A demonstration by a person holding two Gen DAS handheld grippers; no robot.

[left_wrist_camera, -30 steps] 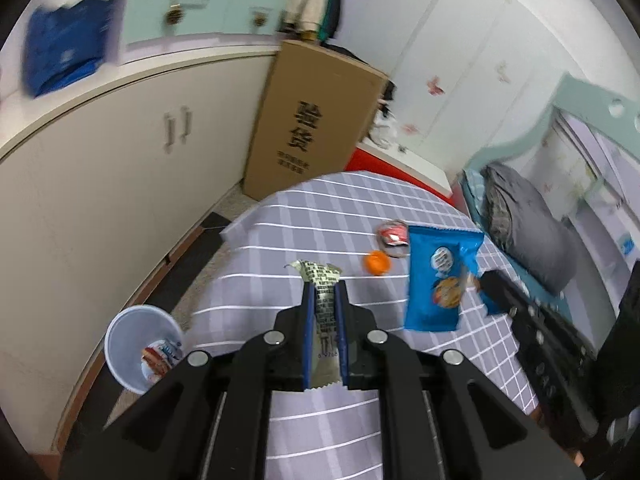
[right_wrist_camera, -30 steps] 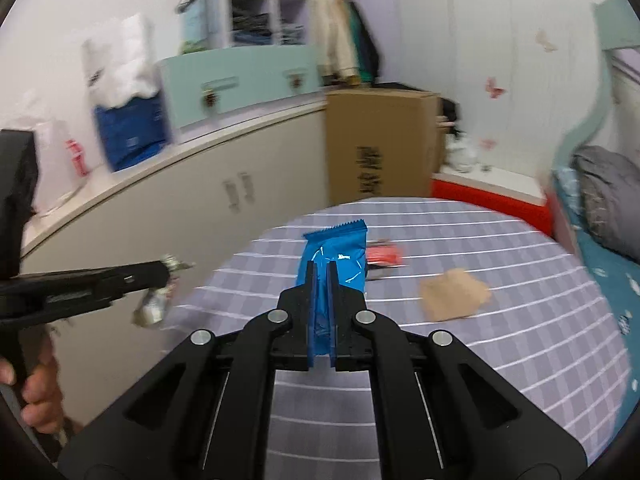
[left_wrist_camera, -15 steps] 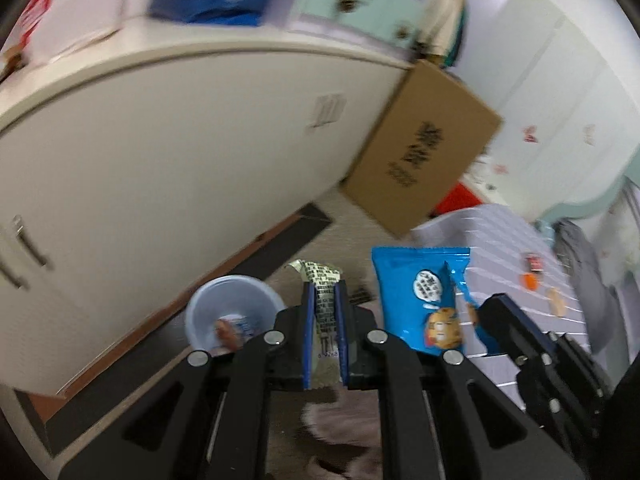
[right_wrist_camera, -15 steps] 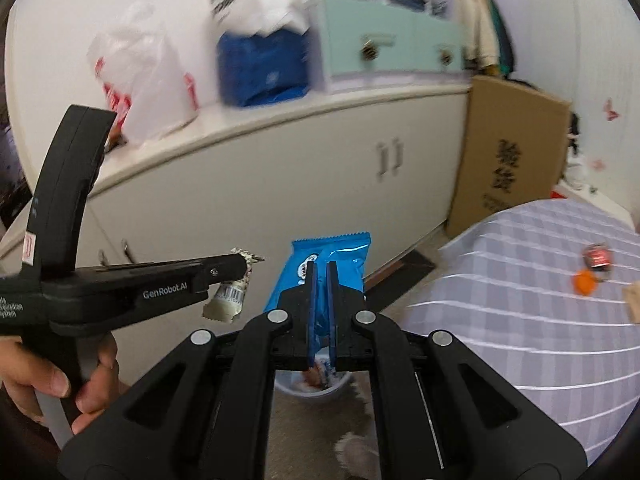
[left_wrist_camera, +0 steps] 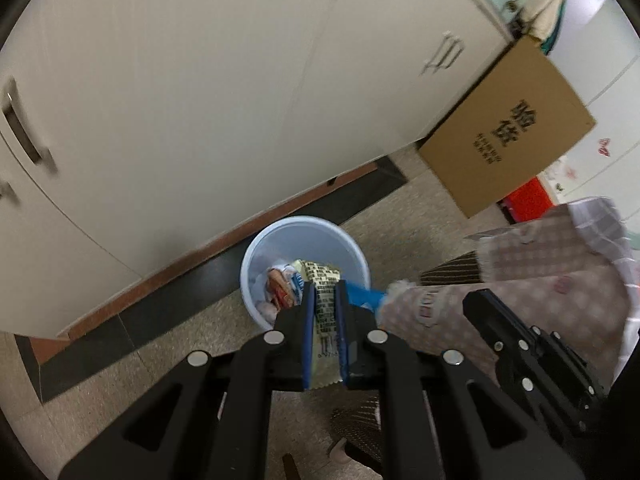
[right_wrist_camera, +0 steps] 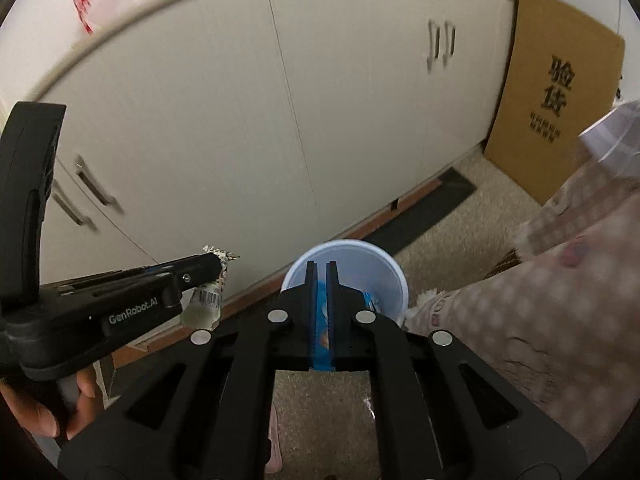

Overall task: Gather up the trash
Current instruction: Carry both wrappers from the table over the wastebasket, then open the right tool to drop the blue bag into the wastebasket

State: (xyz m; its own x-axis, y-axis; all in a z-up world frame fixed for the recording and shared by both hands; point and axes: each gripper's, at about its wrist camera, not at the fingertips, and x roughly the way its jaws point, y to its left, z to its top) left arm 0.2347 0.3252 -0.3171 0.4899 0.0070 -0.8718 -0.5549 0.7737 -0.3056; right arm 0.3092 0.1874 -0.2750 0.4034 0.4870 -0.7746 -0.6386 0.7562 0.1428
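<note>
Both pieces of trash are off the surface and held over the floor, aimed at the pale blue bin (left_wrist_camera: 304, 264) that stands on the floor near the foot of the cream cabinet (left_wrist_camera: 208, 92). The left gripper (left_wrist_camera: 325, 320) has its jaws pinching a yellowish printed wrapper (left_wrist_camera: 325, 304), whose long axis runs along the fingers and whose free end pokes out toward the bin's mouth. The right gripper (right_wrist_camera: 322, 304) has its jaws pressed onto a blue snack bag (right_wrist_camera: 321, 336), likewise lying lengthwise between the pads. What the drop turns on is whether each wrapper hangs above the opening: in the right wrist view the bin (right_wrist_camera: 344, 276) sits directly past the fingertips, so that bag looks well lined up. In that same view the left gripper (right_wrist_camera: 214, 270) is off to the left of the rim, in front of the cabinet's base, so it probably needs to shift toward the bin, though depth is hard to judge through the fisheye. Most of the blue bag is hidden behind the right fingers. The bin already holds some wrappers (left_wrist_camera: 282, 292), too jumbled to identify. The cardboard box (left_wrist_camera: 508, 132) stands well apart from the bin, and patterned fabric (left_wrist_camera: 560, 280) fills the right edge, blurred.
</note>
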